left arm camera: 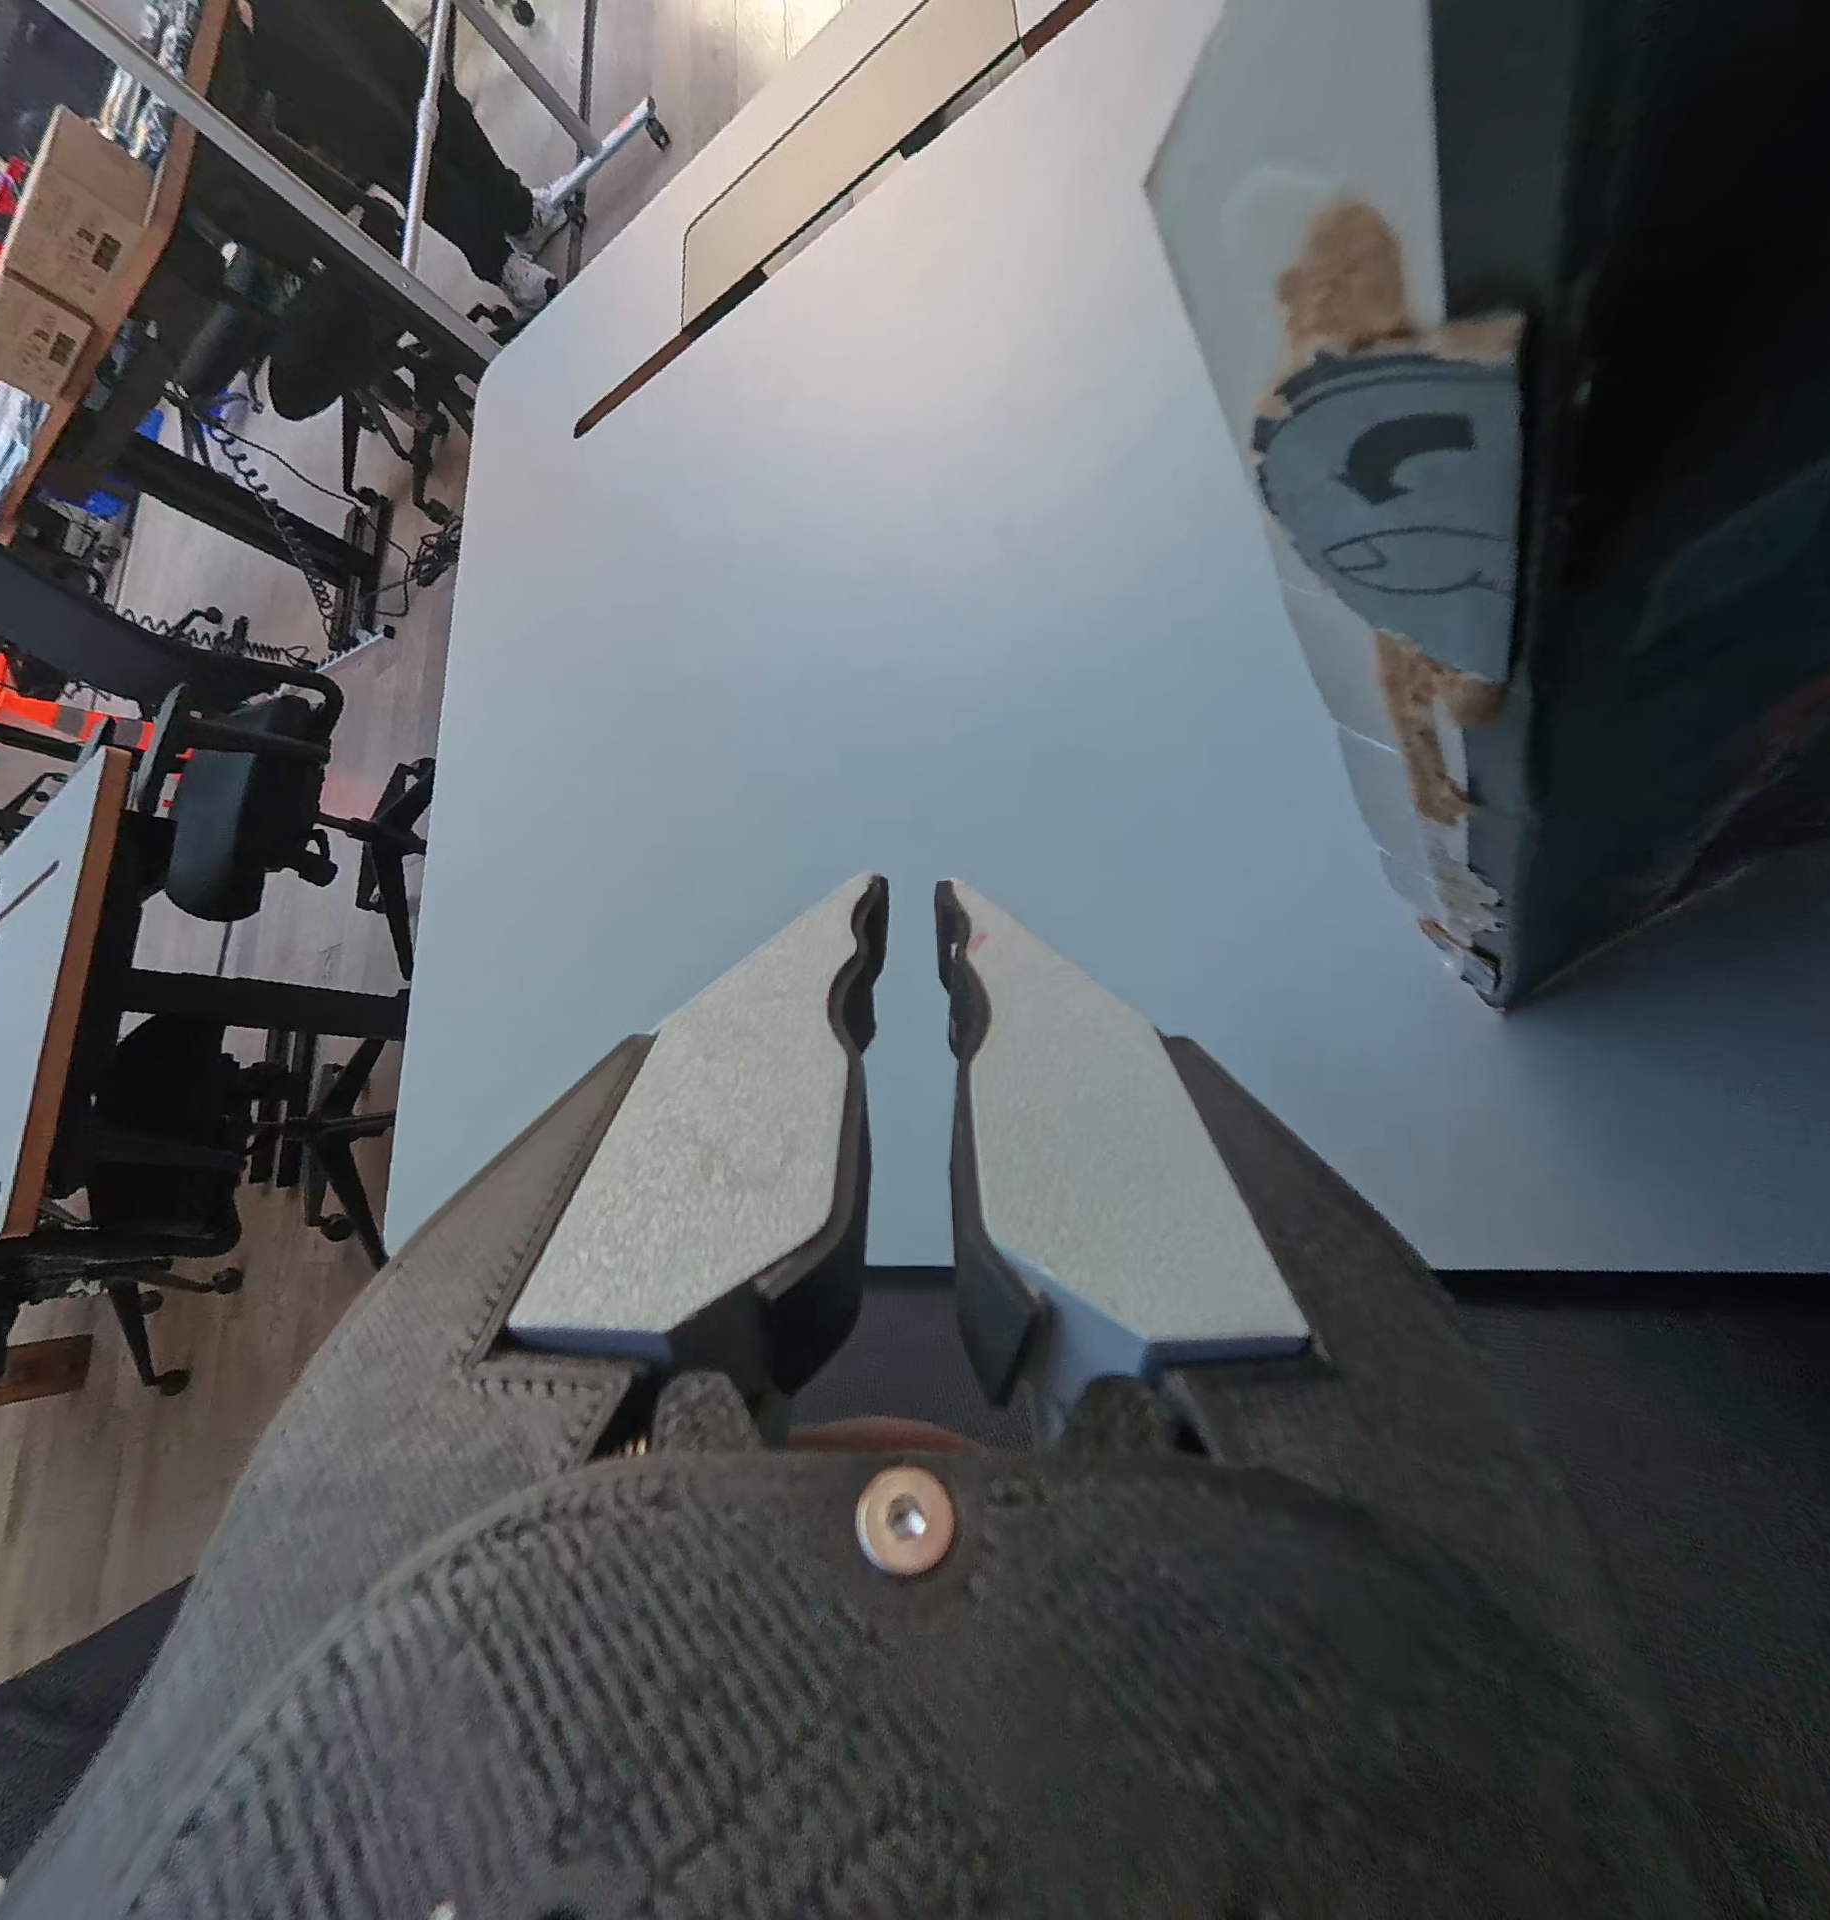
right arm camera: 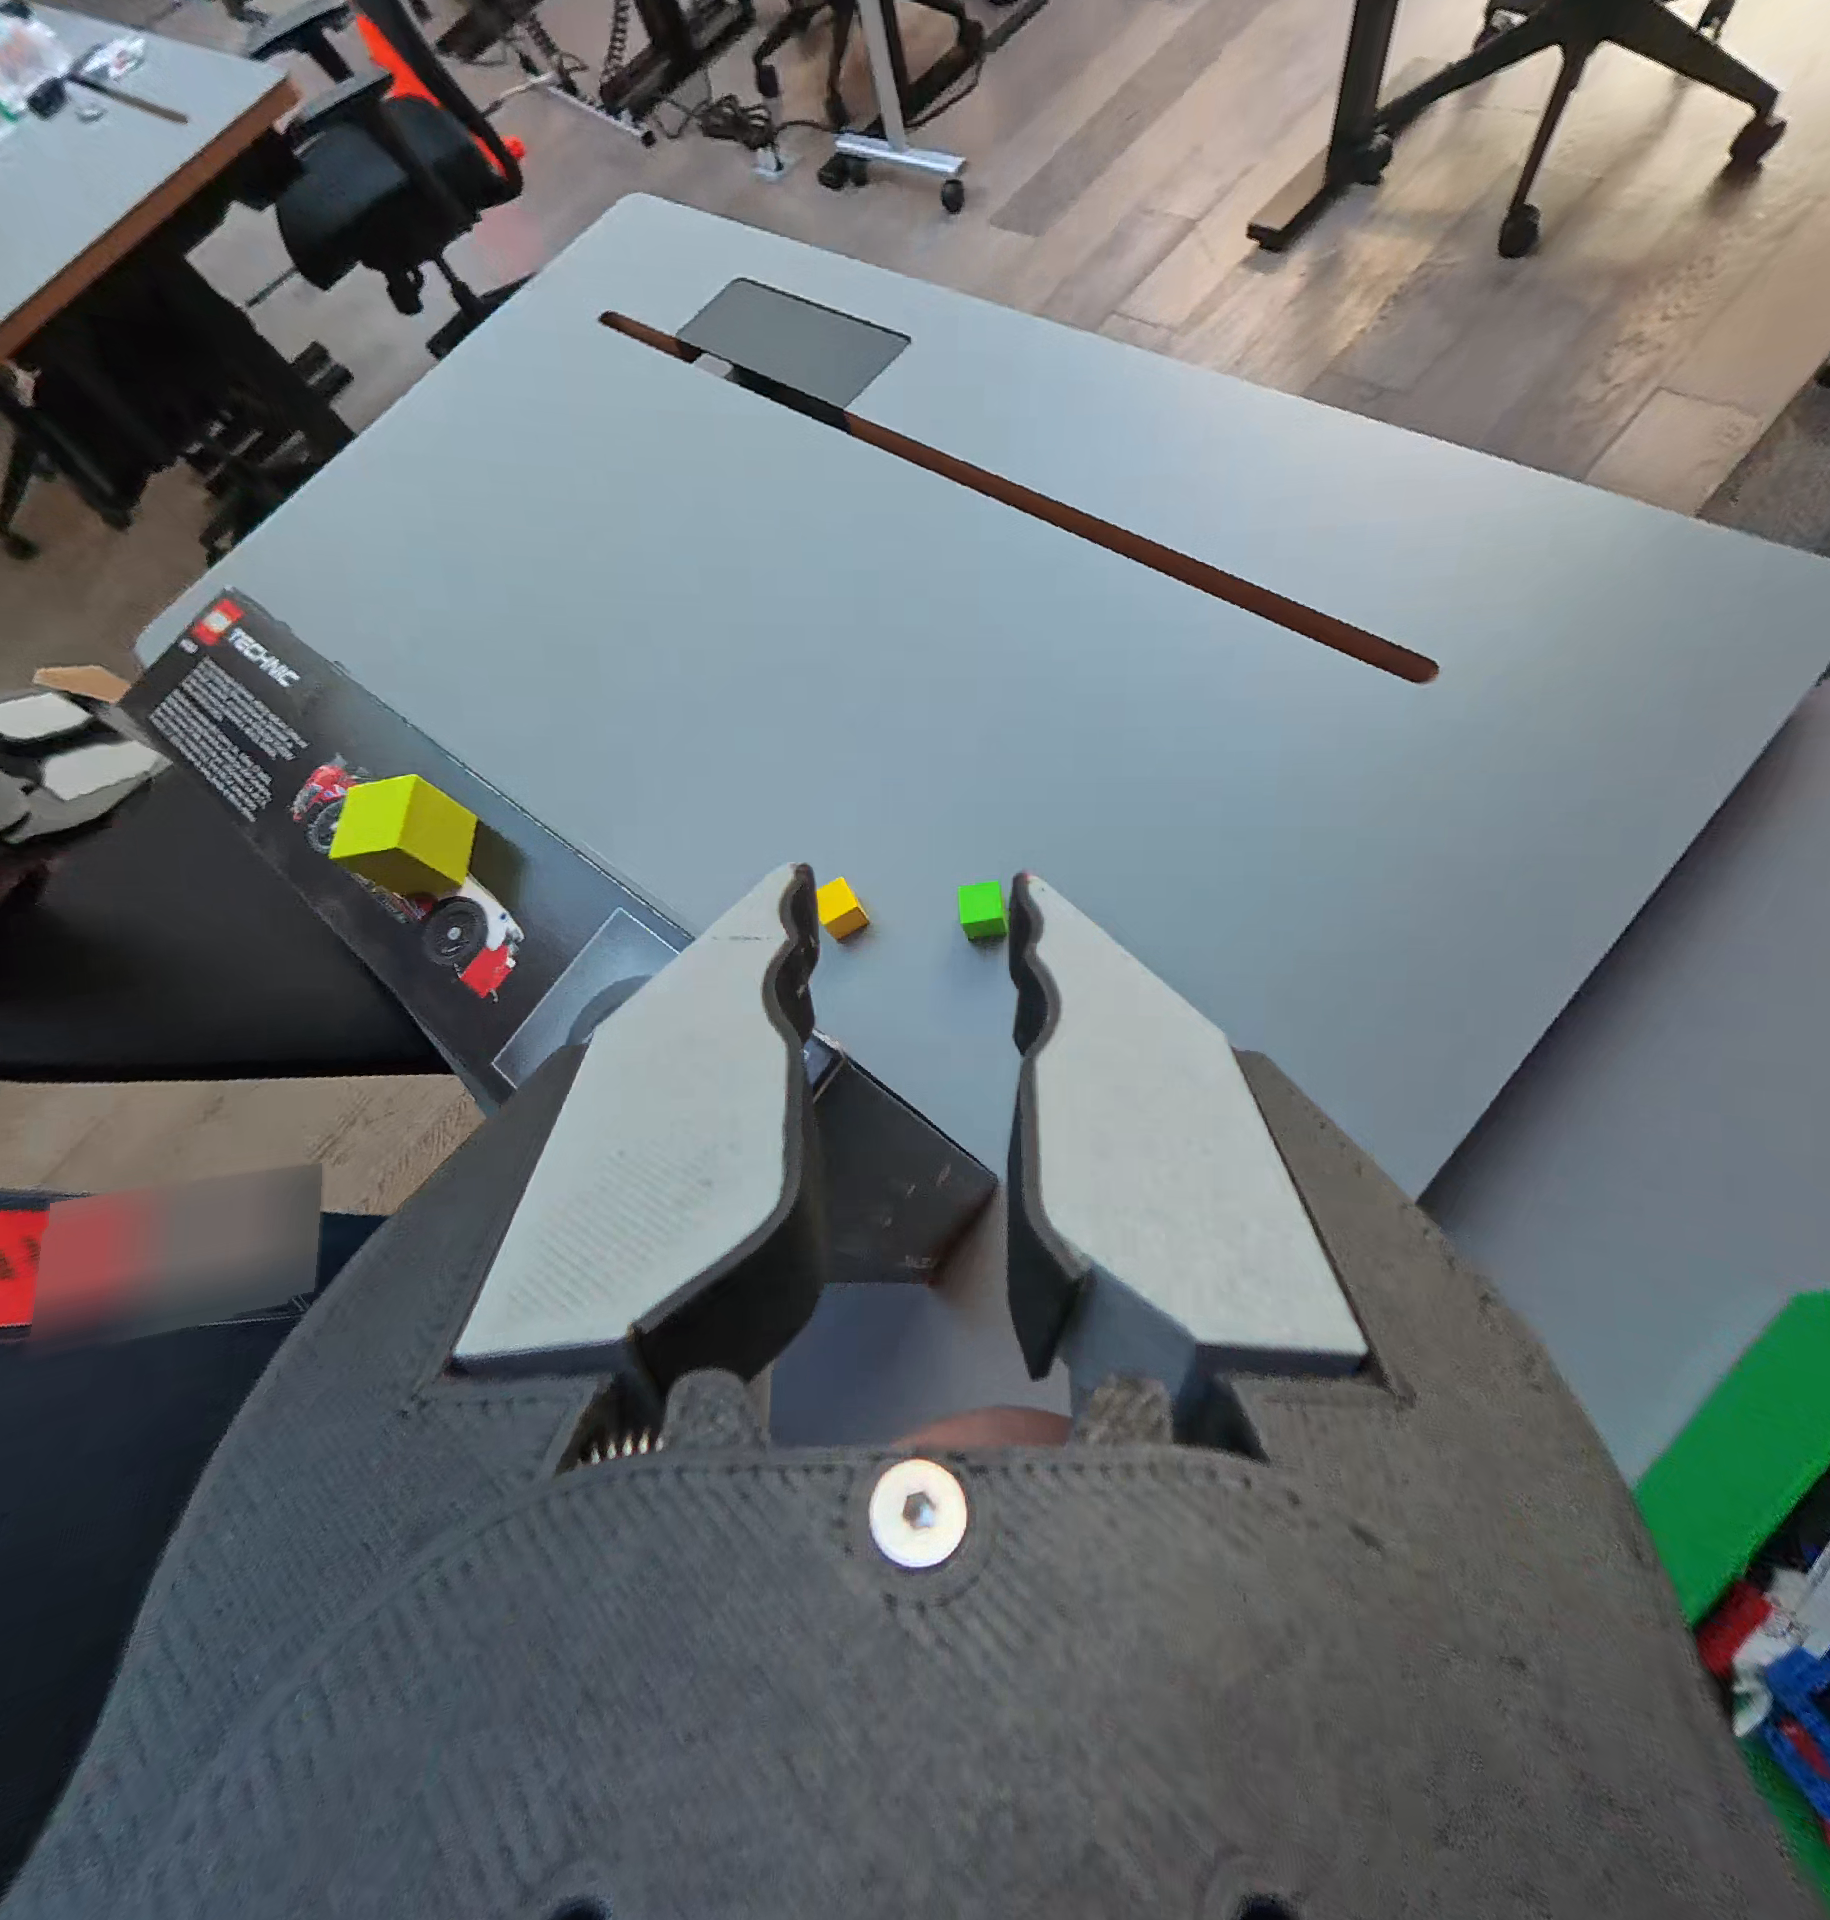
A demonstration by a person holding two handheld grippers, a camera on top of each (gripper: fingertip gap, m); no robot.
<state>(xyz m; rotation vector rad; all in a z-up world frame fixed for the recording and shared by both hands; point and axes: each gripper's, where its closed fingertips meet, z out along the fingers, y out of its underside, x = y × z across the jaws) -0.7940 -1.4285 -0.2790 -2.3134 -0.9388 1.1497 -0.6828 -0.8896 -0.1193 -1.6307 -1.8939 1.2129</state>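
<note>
Lime block (right arm camera: 404, 831) lies on the dark box (right arm camera: 267, 769); left tongs (left arm camera: 911, 894) nearly closed, bare; right tongs (right arm camera: 911, 883) open above the counter (right arm camera: 1098, 727), holding nothing.

A small yellow cube (right arm camera: 841, 906) and green cube (right arm camera: 982, 911) rest apart on the grey table (right arm camera: 1202, 831).

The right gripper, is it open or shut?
Open. The right gripper has a wide gap between its fingers, with bare table showing through. Nothing is held.
</note>
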